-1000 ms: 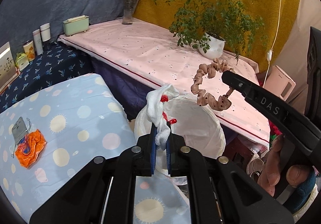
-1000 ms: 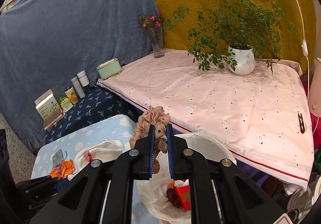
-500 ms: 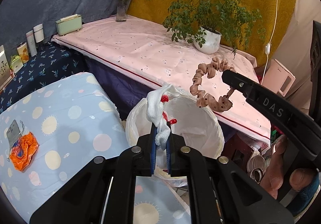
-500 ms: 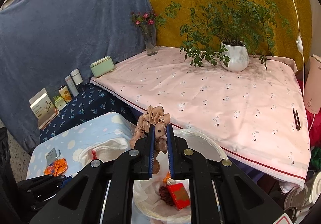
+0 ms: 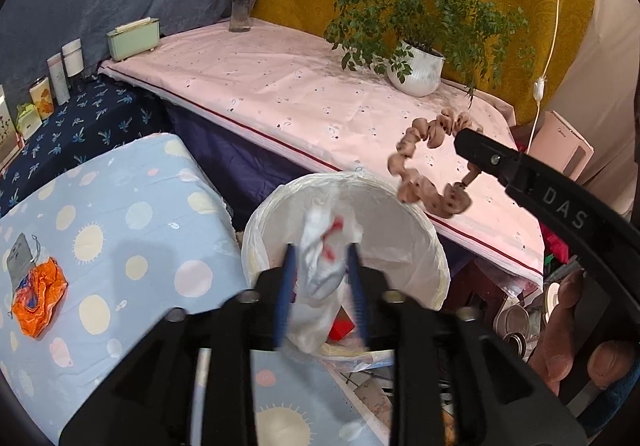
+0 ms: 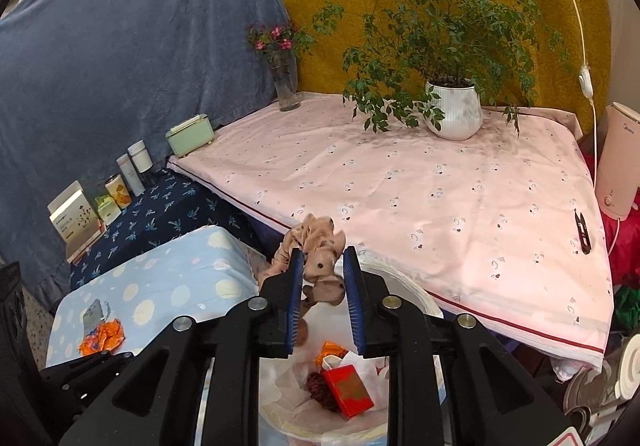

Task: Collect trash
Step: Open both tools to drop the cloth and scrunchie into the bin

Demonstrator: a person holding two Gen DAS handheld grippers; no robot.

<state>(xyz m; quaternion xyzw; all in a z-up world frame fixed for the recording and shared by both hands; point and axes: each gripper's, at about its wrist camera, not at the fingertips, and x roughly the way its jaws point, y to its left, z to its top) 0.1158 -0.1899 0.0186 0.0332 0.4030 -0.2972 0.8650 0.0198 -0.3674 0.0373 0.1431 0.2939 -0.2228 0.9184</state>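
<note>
A bin with a white liner (image 5: 416, 230) stands between the blue sun-print table and the pink table. Over its mouth, the jaws of my left gripper (image 5: 321, 248) are opening. A white cloth with red marks (image 5: 324, 262) sits blurred between them, clear of the pads. My right gripper (image 6: 321, 252) is also opening, with a tan scrunchie (image 6: 322, 266) still caught between its pads above the bin (image 6: 404, 282). In the left wrist view the scrunchie (image 5: 428, 170) hangs from the right gripper's tip (image 5: 464, 140). A red box (image 6: 348, 390) lies in the bin.
An orange wrapper (image 5: 38, 298) and a grey packet (image 5: 20, 260) lie on the blue table (image 5: 132, 214). The pink table (image 6: 420, 182) carries a potted plant (image 6: 454, 110), a flower vase (image 6: 286, 86) and a black clip (image 6: 582, 232). Bottles and boxes (image 6: 120, 186) line the dark cloth.
Both grippers' jaws have widened. The white cloth has dropped lower between the left jaws, towards the bin. The left gripper moved in over the bin; the scrunchie stays in place.
</note>
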